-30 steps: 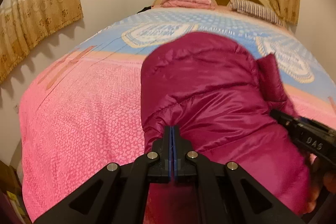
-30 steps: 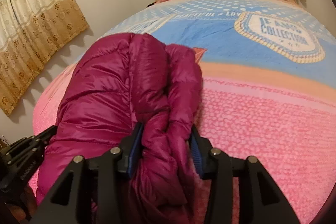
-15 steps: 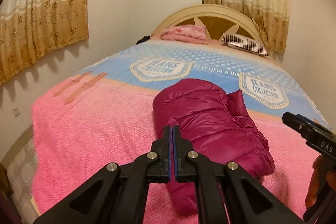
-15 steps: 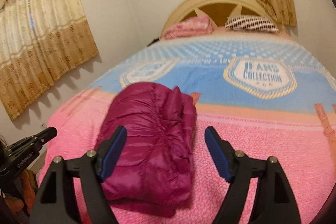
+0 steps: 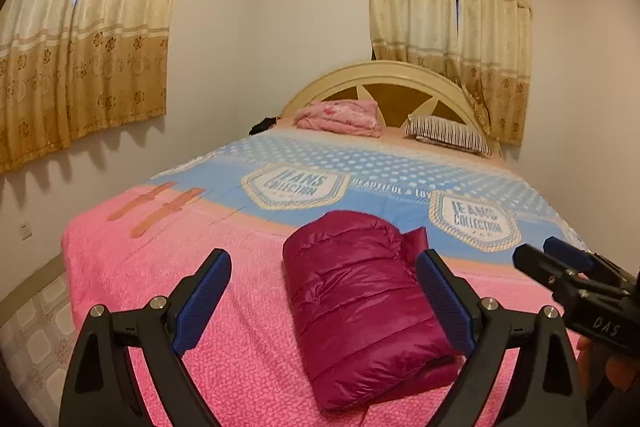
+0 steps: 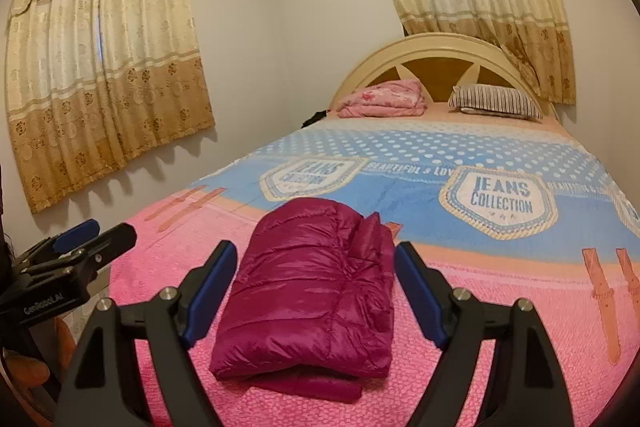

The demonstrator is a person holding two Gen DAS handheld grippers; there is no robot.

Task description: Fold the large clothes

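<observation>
A magenta puffer jacket [image 5: 360, 303] lies folded into a compact bundle on the pink part of the bed cover; it also shows in the right wrist view [image 6: 316, 291]. My left gripper [image 5: 324, 299] is open and empty, held back from and above the jacket. My right gripper [image 6: 316, 291] is open and empty, also drawn back from the jacket. The right gripper shows at the right edge of the left wrist view [image 5: 576, 279]; the left gripper shows at the left edge of the right wrist view [image 6: 76, 247].
The bed [image 5: 168, 267] has a pink and blue cover. A folded pink blanket [image 5: 340, 117] and a striped pillow [image 5: 448, 135] lie by the headboard [image 5: 392, 87]. Curtains [image 5: 80, 47] hang on the left and back walls. Tiled floor [image 5: 32, 331] lies left of the bed.
Both grippers have let go of the jacket and pulled back and up from it. The left gripper opened from shut; the right opened wider. The jacket stays folded on the bed.
</observation>
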